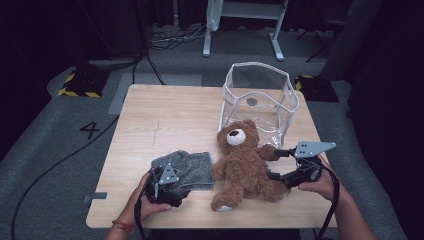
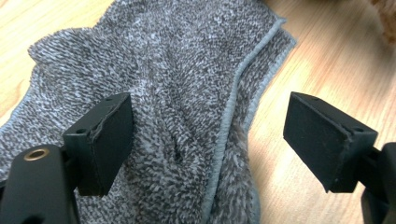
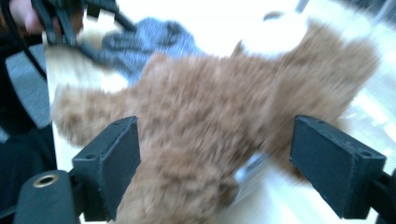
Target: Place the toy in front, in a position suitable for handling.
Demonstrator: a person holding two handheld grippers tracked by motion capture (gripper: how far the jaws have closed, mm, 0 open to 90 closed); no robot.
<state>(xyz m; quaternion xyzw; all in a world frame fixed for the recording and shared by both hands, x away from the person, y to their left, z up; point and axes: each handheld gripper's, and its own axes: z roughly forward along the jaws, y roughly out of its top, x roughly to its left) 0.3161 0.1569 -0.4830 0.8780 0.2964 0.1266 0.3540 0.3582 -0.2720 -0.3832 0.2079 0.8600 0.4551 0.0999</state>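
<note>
One brown teddy bear (image 1: 245, 162) lies on the one wooden counter (image 1: 165, 120). One grey towel (image 1: 187, 167) sits just to the left of the bear, touching its arm. One clear plastic bag (image 1: 260, 95) with white edging stands just behind the bear's head. Two claws are counted: the left claw (image 2: 208, 142) over the towel, left of the bear, and the right claw (image 3: 215, 163) at the bear's right side.

Plush teddy bear (image 1: 244, 162); terry cloth (image 1: 192, 167)
</note>
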